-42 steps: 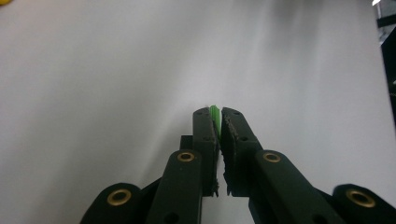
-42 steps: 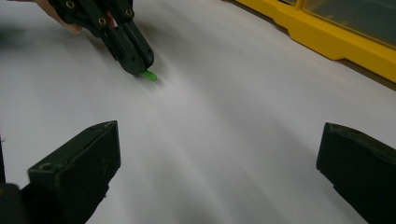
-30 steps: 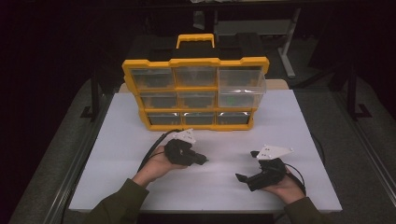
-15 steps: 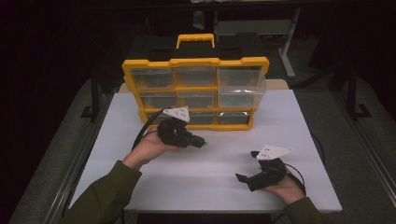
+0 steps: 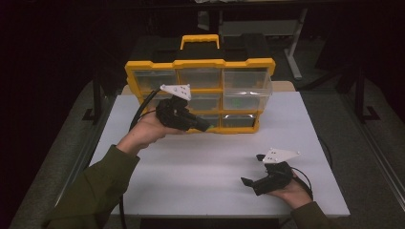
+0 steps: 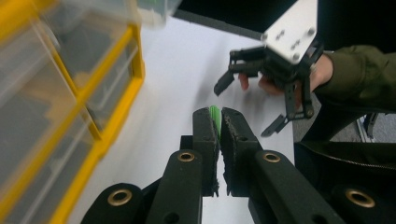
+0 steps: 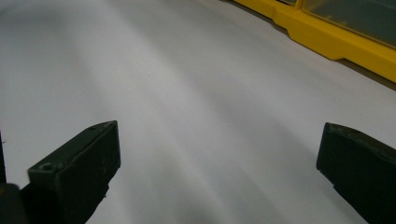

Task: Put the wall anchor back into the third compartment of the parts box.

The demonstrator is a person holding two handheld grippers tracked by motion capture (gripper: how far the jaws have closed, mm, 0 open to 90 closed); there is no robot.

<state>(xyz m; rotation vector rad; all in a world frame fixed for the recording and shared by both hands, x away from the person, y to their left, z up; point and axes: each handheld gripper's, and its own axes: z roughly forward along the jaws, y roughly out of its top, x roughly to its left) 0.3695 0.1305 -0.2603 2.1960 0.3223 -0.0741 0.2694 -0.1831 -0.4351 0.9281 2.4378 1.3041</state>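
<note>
Near right, right tool (image 5: pixel 253 183) resting low on the white desk (image 5: pixel 205 171), jaws spread wide, nothing between, close to the near edge. Broad bare desk between the hands. Left tool (image 5: pixel 203 126), lifted since a second ago from the desk surface, clamped on a thin green piece (image 6: pixel 215 116). Beyond, yellow drawer organizer (image 5: pixel 200 64) blocking the far side, one upper right drawer (image 5: pixel 246 88) pulled out.

The green piece (image 6: pixel 215 116) is mostly hidden between the left tongs (image 6: pixel 218 122) — its kind unclear
</note>
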